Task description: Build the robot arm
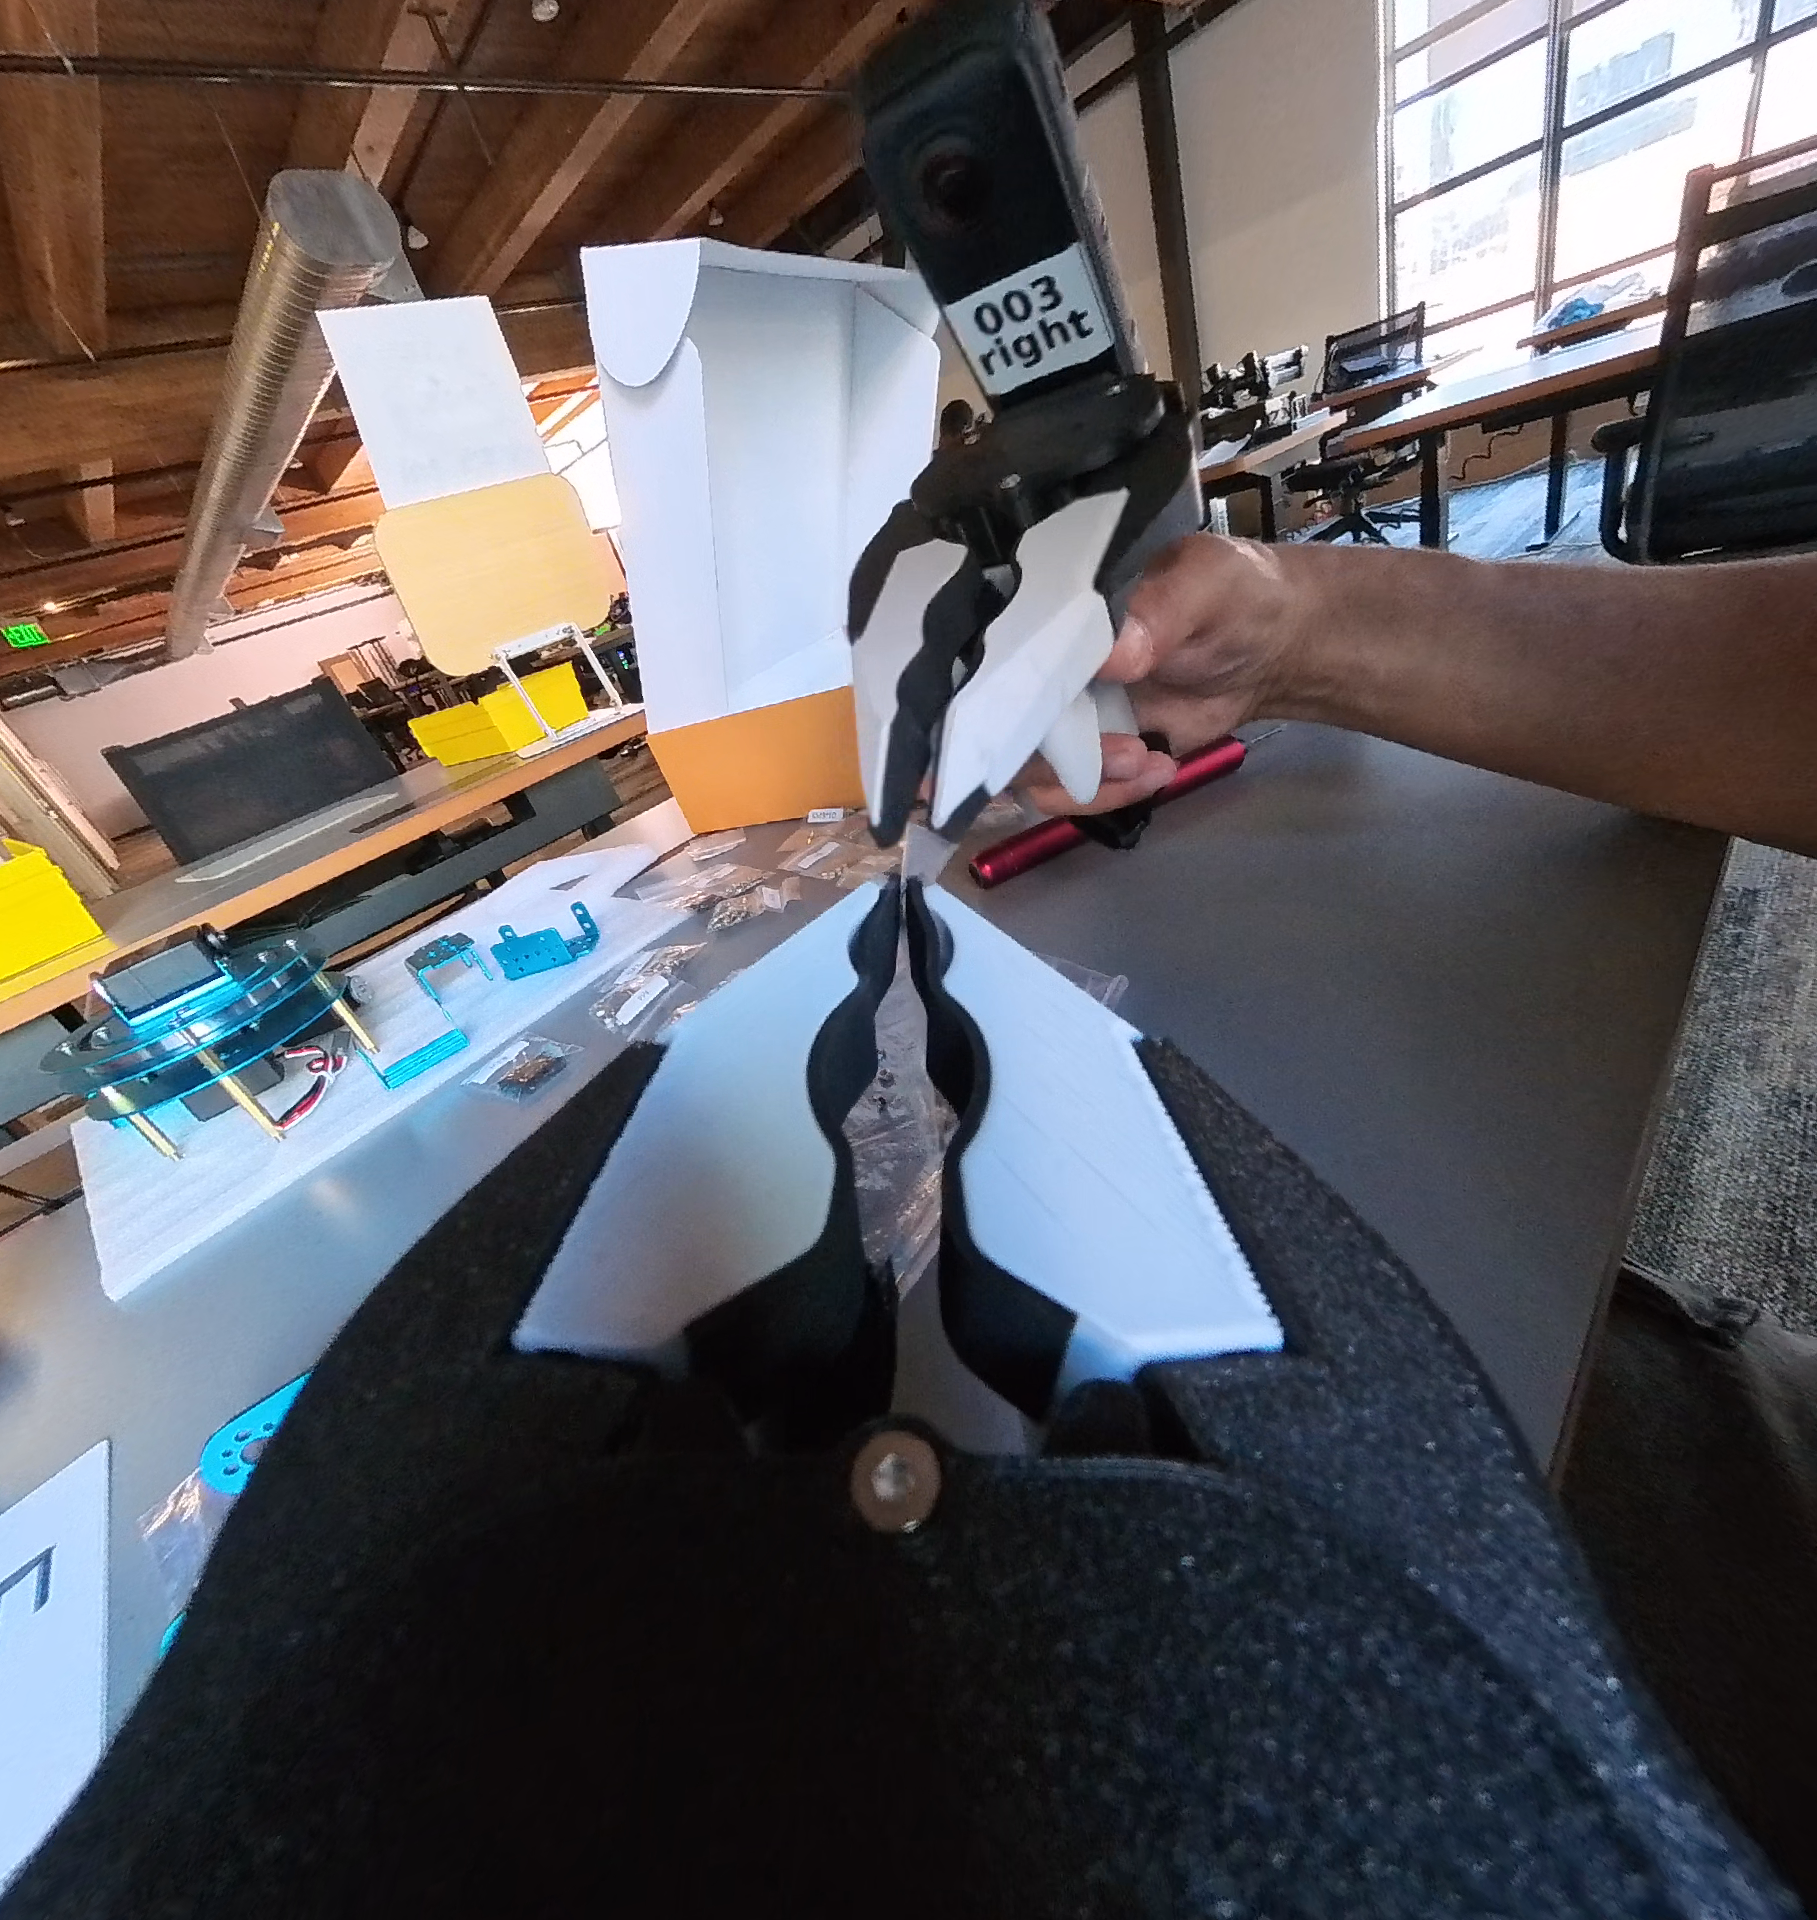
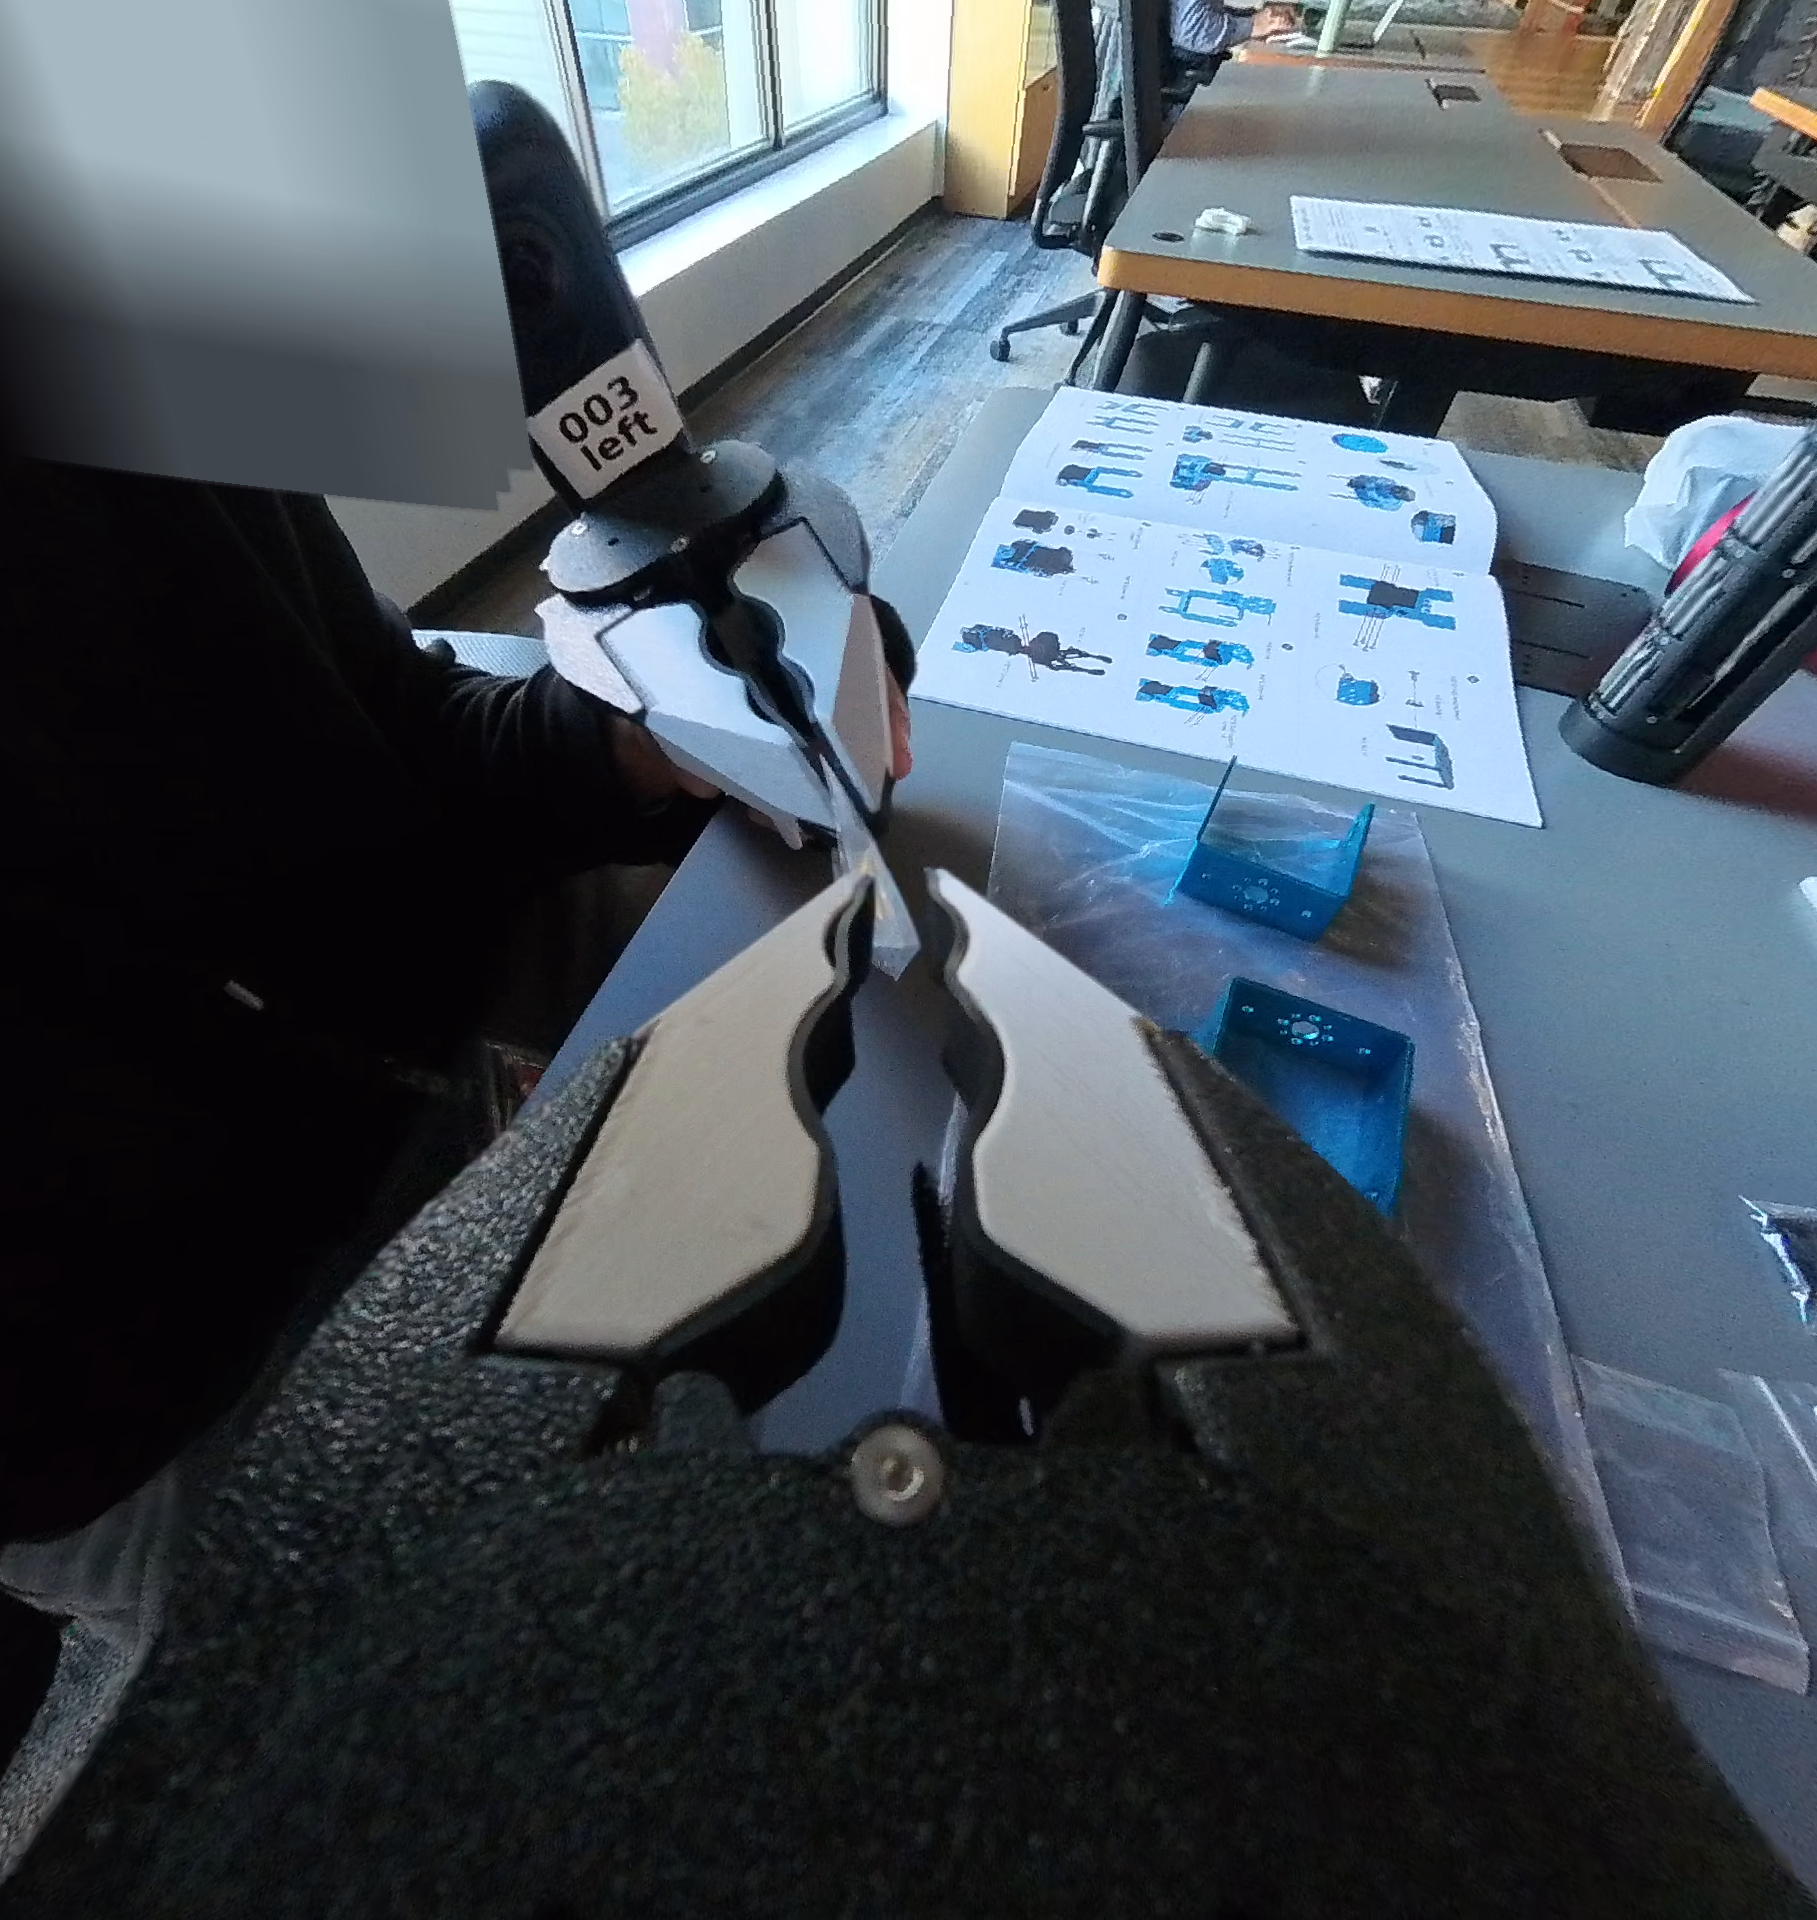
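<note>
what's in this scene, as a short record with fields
left gripper: shut on a small clear plastic bag, above the grey table
right gripper: open, fingers either side of the same bag
near right gripper: two blue metal brackets on a clear plastic sheet, open instruction booklet
near left gripper: small hardware bags, red tool, white foam sheet with blue parts

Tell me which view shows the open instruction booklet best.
The right wrist view: the instruction booklet lies open on the grey table, both illustrated pages visible. The left wrist view shows only a white printed page corner, perhaps not the booklet.
</note>
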The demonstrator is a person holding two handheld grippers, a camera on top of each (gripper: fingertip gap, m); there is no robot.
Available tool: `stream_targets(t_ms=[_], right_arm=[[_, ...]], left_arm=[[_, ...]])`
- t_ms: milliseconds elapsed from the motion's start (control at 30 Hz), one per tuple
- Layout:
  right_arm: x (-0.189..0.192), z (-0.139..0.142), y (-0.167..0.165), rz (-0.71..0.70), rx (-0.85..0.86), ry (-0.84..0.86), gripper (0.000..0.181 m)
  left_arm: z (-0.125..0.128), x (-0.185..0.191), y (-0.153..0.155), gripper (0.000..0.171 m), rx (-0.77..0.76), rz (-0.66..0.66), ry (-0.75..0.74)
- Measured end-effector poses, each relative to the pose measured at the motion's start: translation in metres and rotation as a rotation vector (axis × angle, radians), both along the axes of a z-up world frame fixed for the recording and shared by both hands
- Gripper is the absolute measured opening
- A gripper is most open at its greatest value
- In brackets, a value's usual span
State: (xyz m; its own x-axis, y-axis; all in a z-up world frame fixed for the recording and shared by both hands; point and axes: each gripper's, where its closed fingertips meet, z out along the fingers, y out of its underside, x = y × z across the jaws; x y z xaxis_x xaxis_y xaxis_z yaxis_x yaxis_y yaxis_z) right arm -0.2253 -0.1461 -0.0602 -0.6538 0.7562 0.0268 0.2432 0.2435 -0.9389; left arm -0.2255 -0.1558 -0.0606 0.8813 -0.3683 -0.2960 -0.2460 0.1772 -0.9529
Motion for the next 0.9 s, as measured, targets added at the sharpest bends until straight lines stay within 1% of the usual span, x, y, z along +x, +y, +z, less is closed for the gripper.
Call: stream_targets(t_ms=[367, 567, 733, 900], right_arm=[[0.002, -0.011, -0.003, -0.005, 0.131, -0.010, 0.007], [0.003, -0.007, -0.002, -0.006, 0.117, -0.003, 0.006], [0.005, -0.009, 0.000, -0.003, 0.119, -0.019, 0.002], [0.006, -0.010, 0.005, -0.012, 0.099, -0.042, 0.002]], left_arm=[[-0.006, 0.000, 0.006, 0.000, -0.057, -0.001, 0.004], [-0.010, 0.002, 0.007, 0.000, -0.092, -0.031, 0.006], [-0.008, 0.002, 0.005, 0.000, -0.086, -0.041, -0.002], [-0.007, 0.003, 0.004, 0.000, -0.073, -0.044, 0.001]])
